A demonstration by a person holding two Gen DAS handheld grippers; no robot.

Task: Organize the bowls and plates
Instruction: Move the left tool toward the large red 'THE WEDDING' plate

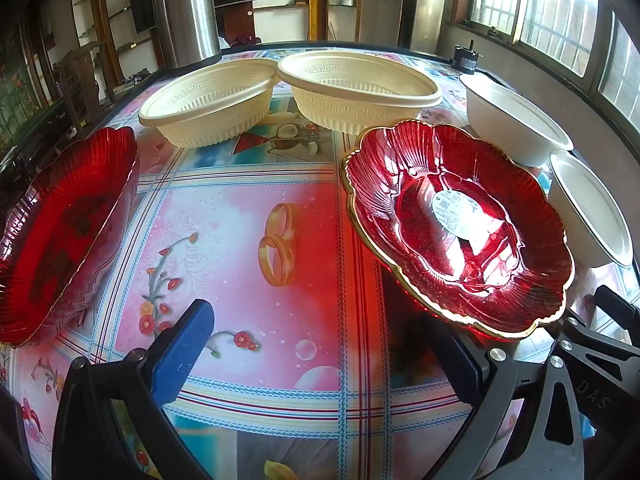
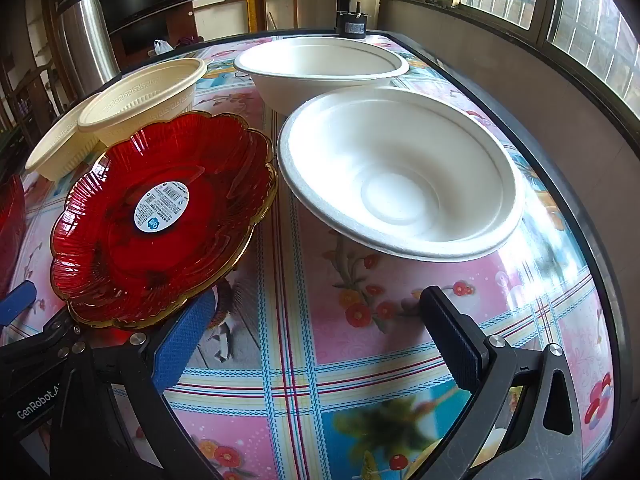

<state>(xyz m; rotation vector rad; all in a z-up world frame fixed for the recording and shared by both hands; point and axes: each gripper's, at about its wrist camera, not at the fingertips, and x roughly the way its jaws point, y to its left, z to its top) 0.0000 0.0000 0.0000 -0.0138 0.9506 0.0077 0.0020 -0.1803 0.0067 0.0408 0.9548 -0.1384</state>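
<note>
Both claws are hanging released and empty over the counter (image 1: pixel 256 216). The left claw (image 1: pixel 320 360) is sitting just left of the labelled red plate (image 1: pixel 460 224); the right claw (image 2: pixel 316 344) just right of it. White bowls (image 2: pixel 400 172) are lying right of that plate, cream bowls (image 1: pixel 208 100) behind it, another red plate (image 1: pixel 60 232) well left.

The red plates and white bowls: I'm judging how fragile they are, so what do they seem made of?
Red plates: translucent and glossy with a gilt scalloped rim, glass or hard plastic; can't tell which. White bowls: matte and opaque with a thick rim, likely foam or moulded pulp.
</note>
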